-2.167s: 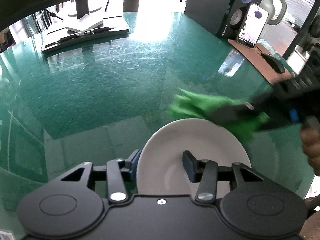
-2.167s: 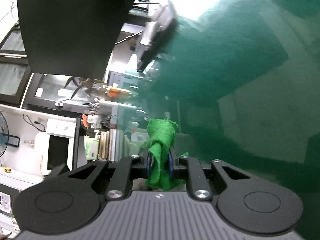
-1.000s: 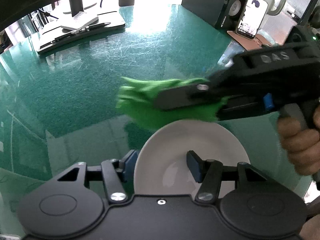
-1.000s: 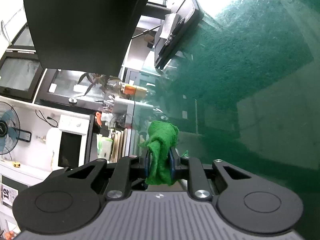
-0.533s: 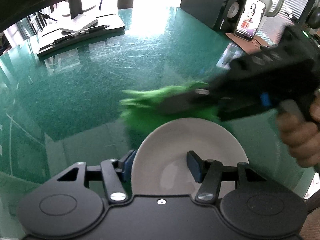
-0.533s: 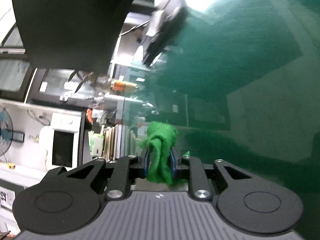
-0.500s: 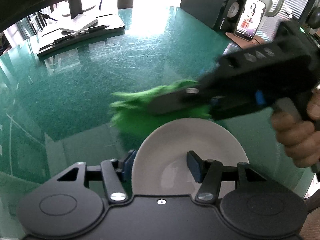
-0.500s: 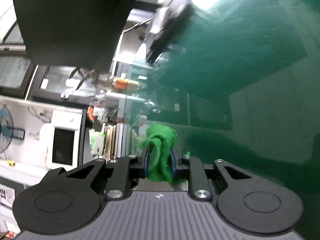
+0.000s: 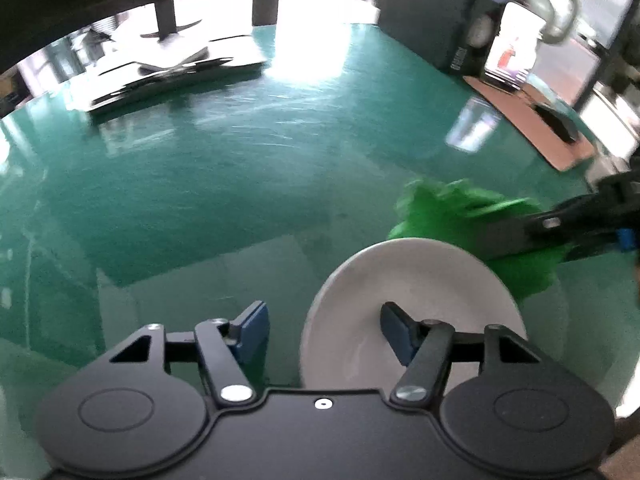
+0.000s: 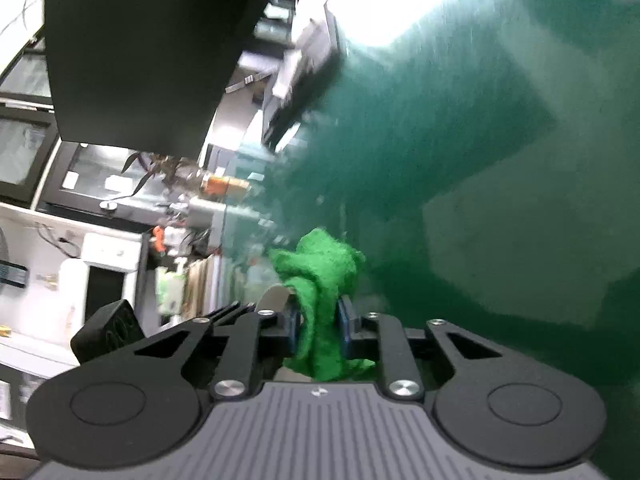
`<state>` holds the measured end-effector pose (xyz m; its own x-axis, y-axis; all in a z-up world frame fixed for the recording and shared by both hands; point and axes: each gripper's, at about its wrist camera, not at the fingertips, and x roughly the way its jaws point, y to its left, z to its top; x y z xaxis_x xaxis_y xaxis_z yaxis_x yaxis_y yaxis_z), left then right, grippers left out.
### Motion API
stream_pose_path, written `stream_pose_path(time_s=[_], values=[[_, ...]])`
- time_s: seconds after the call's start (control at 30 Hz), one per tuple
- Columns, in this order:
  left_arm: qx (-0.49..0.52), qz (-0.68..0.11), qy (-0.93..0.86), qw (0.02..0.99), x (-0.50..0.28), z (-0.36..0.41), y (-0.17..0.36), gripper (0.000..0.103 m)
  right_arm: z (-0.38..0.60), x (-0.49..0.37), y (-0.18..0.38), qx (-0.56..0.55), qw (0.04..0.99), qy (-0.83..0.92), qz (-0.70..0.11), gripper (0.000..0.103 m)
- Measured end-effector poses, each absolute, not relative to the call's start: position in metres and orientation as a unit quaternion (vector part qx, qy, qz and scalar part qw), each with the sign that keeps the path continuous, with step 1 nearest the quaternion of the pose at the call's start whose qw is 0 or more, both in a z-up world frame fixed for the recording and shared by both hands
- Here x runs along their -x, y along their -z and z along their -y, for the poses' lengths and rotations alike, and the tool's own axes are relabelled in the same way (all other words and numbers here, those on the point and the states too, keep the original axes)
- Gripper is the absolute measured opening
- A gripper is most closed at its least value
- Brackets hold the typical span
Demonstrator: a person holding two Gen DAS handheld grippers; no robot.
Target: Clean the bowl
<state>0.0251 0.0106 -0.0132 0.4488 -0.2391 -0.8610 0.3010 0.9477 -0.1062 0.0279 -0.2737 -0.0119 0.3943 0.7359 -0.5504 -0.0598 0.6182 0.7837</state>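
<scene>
A white bowl [image 9: 412,304] rests on the green glass table [image 9: 200,184]. My left gripper [image 9: 322,332] straddles the bowl's near-left rim and its jaws are opening. The right pad is inside the bowl, and the left pad stands clear of the rim with table showing between them. A green cloth [image 9: 460,216] hangs bunched behind the bowl's far right rim. My right gripper [image 10: 318,324] is shut on that cloth [image 10: 324,272]. In the right wrist view a sliver of the bowl [image 10: 272,298] shows just left of the cloth.
A monitor base with papers [image 9: 176,68] stands at the back left. At the back right are a dark speaker [image 9: 440,12], a lit phone [image 9: 508,52] and a kettle [image 9: 556,8], with a brown mat [image 9: 532,120] in front of them.
The right gripper has swept the green cloth from the bowl's far left rim over to its far right. The left jaws have widened, and the left pad has come off the bowl's rim.
</scene>
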Motion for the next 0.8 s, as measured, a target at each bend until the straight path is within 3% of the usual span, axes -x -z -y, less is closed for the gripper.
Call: stream_pose_path(time_s=[0.03,0.07,0.1,0.17,0.2,0.27,0.47,0.8], values=[[-0.033,-0.499,0.138,0.855,-0.025,-0.018,0.013,0.066,0.267,-0.029,0.004,-0.310,0.779,-0.248,-0.484,0.021],[-0.035,-0.498,0.132,0.856,-0.025,-0.020,0.012,0.065,0.258,-0.029,-0.003,-0.258,0.801,-0.233,-0.487,0.032],[-0.037,-0.495,0.125,0.859,-0.023,-0.023,0.009,0.064,0.252,-0.028,-0.006,-0.220,0.814,-0.227,-0.488,0.059],[-0.029,-0.479,0.111,0.870,-0.018,-0.030,-0.003,0.066,0.227,-0.021,-0.013,-0.097,0.843,-0.210,-0.485,0.077],[-0.018,-0.467,0.104,0.878,-0.014,-0.033,-0.014,0.070,0.223,-0.017,-0.014,-0.082,0.845,-0.206,-0.486,0.077],[-0.021,-0.450,0.072,0.890,-0.004,-0.031,-0.030,0.102,0.220,-0.009,-0.018,-0.068,0.849,-0.194,-0.487,0.082],[0.012,-0.439,0.075,0.895,0.018,-0.014,-0.060,0.103,0.235,0.017,-0.038,-0.077,0.862,-0.138,-0.481,0.102],[0.036,-0.452,0.086,0.887,0.029,-0.003,-0.059,0.103,0.231,0.043,-0.055,-0.049,0.863,-0.070,-0.497,0.102]])
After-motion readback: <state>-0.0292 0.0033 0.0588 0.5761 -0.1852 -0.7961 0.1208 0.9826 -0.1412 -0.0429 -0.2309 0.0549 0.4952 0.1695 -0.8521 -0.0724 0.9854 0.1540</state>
